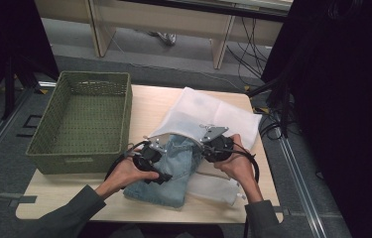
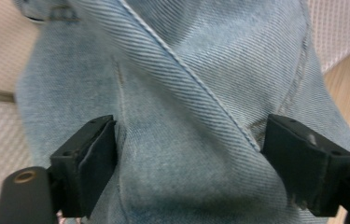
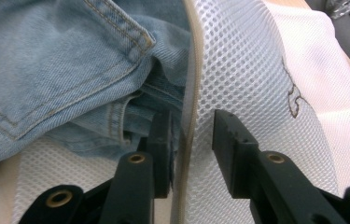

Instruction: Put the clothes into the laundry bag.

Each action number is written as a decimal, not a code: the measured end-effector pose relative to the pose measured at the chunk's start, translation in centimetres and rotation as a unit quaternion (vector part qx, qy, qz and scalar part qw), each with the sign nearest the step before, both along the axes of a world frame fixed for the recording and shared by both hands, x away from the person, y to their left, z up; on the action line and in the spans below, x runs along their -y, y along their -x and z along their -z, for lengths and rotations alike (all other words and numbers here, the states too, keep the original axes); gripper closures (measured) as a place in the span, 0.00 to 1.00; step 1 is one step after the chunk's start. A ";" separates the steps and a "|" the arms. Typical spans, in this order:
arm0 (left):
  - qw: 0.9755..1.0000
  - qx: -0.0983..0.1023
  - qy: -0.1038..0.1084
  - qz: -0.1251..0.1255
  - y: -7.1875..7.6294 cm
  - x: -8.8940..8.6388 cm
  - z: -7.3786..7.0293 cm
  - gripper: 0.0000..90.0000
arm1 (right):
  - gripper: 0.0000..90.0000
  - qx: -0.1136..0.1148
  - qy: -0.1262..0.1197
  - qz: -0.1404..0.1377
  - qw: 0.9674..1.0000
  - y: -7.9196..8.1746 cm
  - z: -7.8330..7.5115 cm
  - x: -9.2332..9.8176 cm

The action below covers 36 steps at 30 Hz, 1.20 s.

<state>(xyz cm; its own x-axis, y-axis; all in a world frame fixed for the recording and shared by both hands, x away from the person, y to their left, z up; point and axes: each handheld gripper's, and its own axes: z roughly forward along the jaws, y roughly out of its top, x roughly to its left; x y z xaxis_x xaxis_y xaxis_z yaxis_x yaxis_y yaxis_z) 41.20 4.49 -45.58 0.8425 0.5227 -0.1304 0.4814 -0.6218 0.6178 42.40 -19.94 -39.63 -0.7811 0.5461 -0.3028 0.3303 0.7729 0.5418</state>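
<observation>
Jeans (image 1: 166, 173) half inside the white mesh bag (image 1: 208, 116) on the table (image 1: 149, 106).
Your left gripper (image 2: 189, 161) sits open over the denim, pads not pressing. Your right gripper (image 3: 191, 140) straddles the bag's zipper edge (image 3: 189, 116), jaws parted, gap on one side. Further back, left: green basket (image 1: 82, 121).

A: Where does the high view sit?
B: Above the near edge of the desk (image 1: 223, 208), looking forward and down, fairly far off.
A: And the gripper views?
B: Each looks along its own jaws, very close. The left one faces the jeans (image 2: 186, 116); the right one the mesh bag (image 3: 256, 93). All three share the denim.
</observation>
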 end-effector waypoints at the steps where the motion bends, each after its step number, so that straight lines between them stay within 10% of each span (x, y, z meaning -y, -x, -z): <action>1: 1.000 0.002 -0.004 0.006 0.0 0.2 0.1 0.18 | 0.77 0.005 0.006 0.000 1.000 -0.1 0.2 -0.1; 5: 1.000 0.018 -0.012 0.021 -0.1 1.5 1.2 0.26 | 0.92 0.018 0.042 -0.005 0.999 -0.3 0.8 -0.7; 7: 0.997 0.052 -0.036 0.052 -0.1 1.9 1.7 0.68 | 0.96 0.018 0.045 -0.002 0.999 -1.0 0.7 -0.6; 9: 0.996 0.059 -0.035 0.052 -0.1 2.1 1.6 0.75 | 0.97 0.016 0.027 0.005 1.000 -0.9 0.3 -0.4; 14: 0.997 0.060 0.004 0.047 -0.6 2.5 -0.2 0.78 | 0.97 -0.010 -0.026 -0.017 0.999 0.0 -1.4 -0.1; 15: 0.996 0.065 0.050 0.021 -0.5 3.3 -1.4 0.78 | 0.97 0.003 -0.055 -0.027 0.998 0.5 -2.2 -0.4; 16: 0.996 0.065 0.050 0.021 -0.5 3.3 -1.4 0.78 | 0.97 0.002 -0.057 -0.032 0.998 0.6 -2.5 -0.5; 21: 0.990 0.066 0.120 -0.022 -2.6 6.2 -2.2 0.78 | 0.97 0.012 -0.063 -0.038 0.997 1.0 -3.7 -0.5; 27: 0.991 0.049 0.102 -0.074 -4.9 7.5 2.0 0.64 | 0.97 -0.011 -0.053 -0.026 0.998 0.3 -1.5 0.4; 36: 0.994 0.070 0.073 -0.034 -1.6 4.0 -0.7 0.21 | 0.97 -0.023 -0.064 -0.016 0.998 0.2 -0.4 1.3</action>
<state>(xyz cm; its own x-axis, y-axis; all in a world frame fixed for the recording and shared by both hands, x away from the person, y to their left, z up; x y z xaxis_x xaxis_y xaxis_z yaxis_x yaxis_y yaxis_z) 42.81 0.45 -44.87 0.8216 0.5625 -0.0928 0.4218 -0.4903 0.7627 42.21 -21.22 -39.24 -0.8098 0.5532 -0.1957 0.3336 0.7084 0.6221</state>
